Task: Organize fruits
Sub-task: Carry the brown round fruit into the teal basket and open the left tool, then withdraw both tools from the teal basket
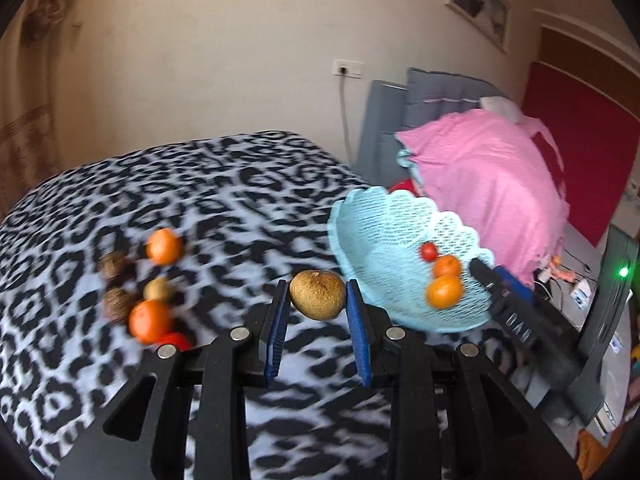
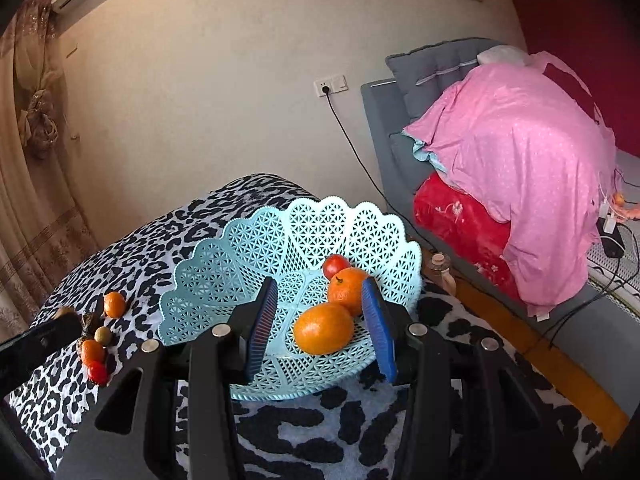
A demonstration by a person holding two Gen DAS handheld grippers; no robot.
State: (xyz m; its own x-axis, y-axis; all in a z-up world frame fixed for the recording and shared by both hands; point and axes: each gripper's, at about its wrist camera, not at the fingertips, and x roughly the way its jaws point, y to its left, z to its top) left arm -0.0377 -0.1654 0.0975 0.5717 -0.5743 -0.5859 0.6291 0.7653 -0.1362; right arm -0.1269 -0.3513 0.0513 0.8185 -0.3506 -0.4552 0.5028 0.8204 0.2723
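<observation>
Now left tongs (image 1: 318,300) around brown fruit (image 1: 317,295), beside basket (image 1: 372,240).

Leopard-print bed (image 2: 280,432) carries basket (image 2: 224,264) and loose fruits (image 2: 98,344).

Pale-blue lattice basket (image 2: 256,240) — orange fruit (image 2: 324,329) inside — on black-and-white leopard-print cloth (image 1: 224,184).
</observation>
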